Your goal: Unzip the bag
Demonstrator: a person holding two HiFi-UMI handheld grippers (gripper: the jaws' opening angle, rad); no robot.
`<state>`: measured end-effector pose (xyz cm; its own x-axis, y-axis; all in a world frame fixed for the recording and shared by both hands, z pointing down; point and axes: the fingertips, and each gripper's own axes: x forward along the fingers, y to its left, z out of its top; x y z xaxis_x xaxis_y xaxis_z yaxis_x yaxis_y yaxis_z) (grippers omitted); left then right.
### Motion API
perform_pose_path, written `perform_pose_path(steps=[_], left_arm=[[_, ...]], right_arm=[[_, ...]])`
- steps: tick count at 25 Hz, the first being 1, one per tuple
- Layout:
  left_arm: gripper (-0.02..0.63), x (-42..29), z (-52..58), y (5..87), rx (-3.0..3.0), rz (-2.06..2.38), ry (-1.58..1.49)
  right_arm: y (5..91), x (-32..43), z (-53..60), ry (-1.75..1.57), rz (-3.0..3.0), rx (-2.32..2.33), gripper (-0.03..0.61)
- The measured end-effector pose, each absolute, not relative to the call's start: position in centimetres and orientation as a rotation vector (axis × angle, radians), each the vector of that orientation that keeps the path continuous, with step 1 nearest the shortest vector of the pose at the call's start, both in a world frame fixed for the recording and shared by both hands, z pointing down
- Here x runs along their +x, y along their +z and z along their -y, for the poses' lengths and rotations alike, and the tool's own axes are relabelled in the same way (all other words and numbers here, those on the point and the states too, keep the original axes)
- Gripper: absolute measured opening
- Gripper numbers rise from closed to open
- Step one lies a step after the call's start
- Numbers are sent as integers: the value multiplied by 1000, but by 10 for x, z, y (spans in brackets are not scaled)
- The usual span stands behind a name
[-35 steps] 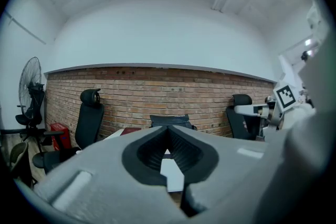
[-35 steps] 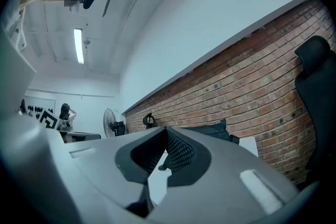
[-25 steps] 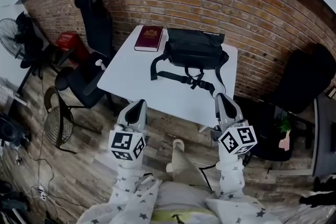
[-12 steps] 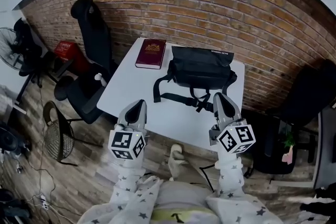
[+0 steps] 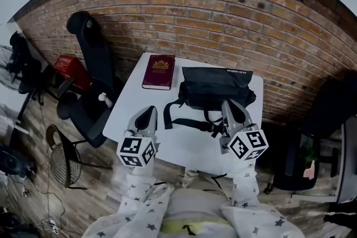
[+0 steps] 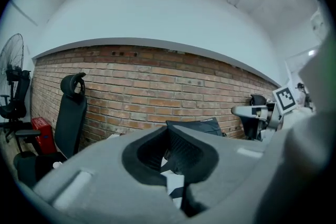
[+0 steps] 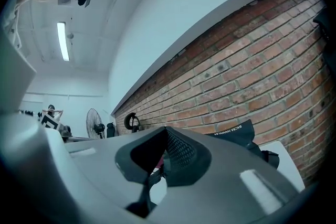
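Book (image 5: 159,71) left of bag (image 5: 215,88) on table (image 5: 129,110)

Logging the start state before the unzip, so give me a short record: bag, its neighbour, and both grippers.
bag: black, lying on the white table; zip state unclear
neighbour: maroon book, left of the bag, apart
left gripper: shut, empty, short of the bag
right gripper: shut, empty, in front of the bag

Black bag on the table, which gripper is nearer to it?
Right. The right gripper sits at the black bag's near edge; the left gripper is over the table, farther off, nearer the maroon book.
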<state>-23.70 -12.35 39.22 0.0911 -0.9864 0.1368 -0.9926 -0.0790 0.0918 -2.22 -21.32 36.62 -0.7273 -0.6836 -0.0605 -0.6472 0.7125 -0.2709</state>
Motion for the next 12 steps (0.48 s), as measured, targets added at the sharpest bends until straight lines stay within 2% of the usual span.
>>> perform_pose_path(steps=[12], left_arm=[[-2, -240, 184, 422, 2236, 1855, 106]], right_arm=[[427, -68, 234, -519, -2884, -1055, 23]])
